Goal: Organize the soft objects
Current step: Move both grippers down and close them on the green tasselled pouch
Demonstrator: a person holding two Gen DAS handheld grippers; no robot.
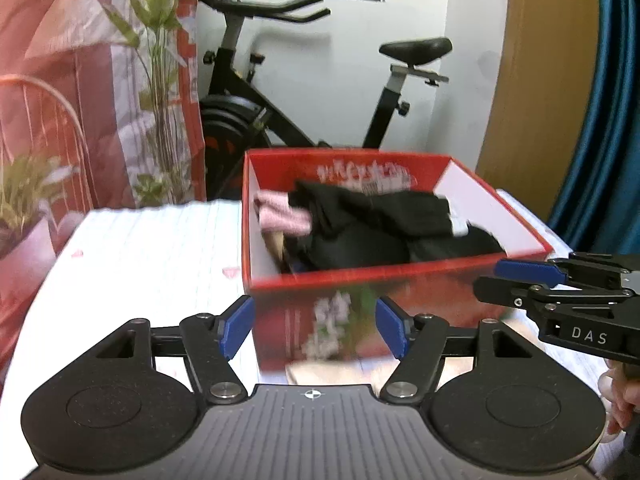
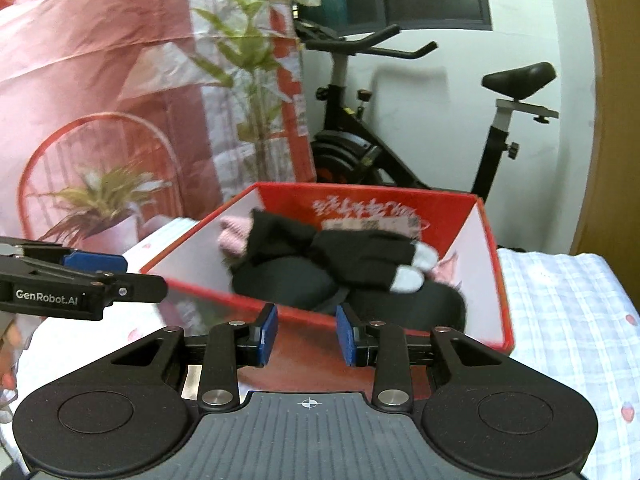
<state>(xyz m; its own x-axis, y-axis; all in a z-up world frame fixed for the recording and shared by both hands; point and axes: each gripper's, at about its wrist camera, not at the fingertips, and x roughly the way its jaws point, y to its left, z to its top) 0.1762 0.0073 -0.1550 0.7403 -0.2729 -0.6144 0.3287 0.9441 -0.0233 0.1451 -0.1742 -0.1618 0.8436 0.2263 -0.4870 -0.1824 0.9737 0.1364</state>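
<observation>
A red cardboard box (image 1: 360, 280) with white inner walls stands on a white cloth-covered table (image 1: 152, 248). Inside it lie black soft garments (image 1: 372, 224) and a pink knitted piece (image 1: 280, 212). In the right wrist view the box (image 2: 496, 280) holds the black garments (image 2: 320, 264), the pink piece (image 2: 234, 236) and grey-tipped socks (image 2: 416, 268). My left gripper (image 1: 316, 330) is open and empty, just before the box's near wall. My right gripper (image 2: 306, 334) is open and empty at the box's near rim; it also shows in the left wrist view (image 1: 500, 280).
An exercise bike (image 1: 304, 92) stands behind the table against a white wall. A red-and-white curtain (image 1: 60, 80) and green plants (image 1: 160, 80) are at the left. A wooden door (image 1: 532, 80) and blue fabric (image 1: 608, 120) are at the right.
</observation>
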